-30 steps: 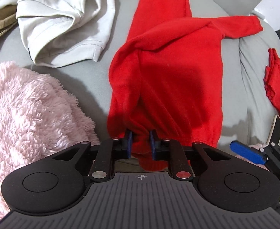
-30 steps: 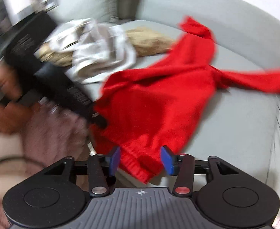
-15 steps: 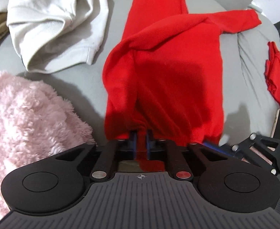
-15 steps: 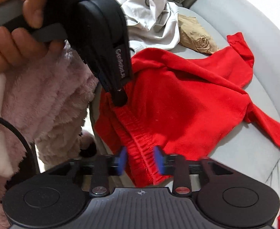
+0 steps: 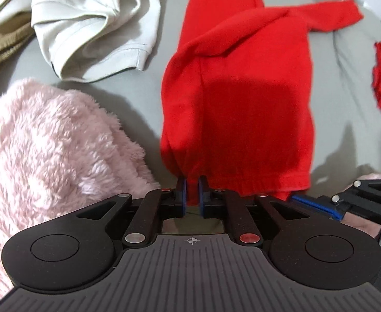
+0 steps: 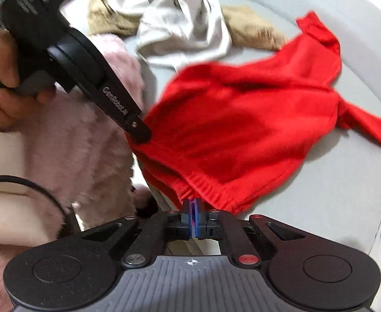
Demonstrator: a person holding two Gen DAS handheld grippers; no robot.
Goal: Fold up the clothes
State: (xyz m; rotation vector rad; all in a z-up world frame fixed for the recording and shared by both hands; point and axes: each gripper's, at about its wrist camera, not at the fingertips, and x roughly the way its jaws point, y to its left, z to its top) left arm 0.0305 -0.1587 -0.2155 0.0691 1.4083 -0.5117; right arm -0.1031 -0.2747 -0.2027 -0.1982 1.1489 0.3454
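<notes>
The red sweater (image 5: 242, 104) lies on the grey couch (image 5: 346, 104), its hem at the near edge, one sleeve folded across. The left gripper (image 5: 192, 195) points steeply down, jaws just eased a little but with the hem's left corner pinched between them. The right gripper (image 6: 193, 214), also steep, has just closed nearly tight on the hem's ribbing. A hand (image 6: 0, 78) holds the left gripper's handle. A pink fleece (image 5: 47, 156) sits beside the sweater.

Bare grey cushion (image 6: 333, 182) beside pink fleece (image 5: 47, 156)
</notes>
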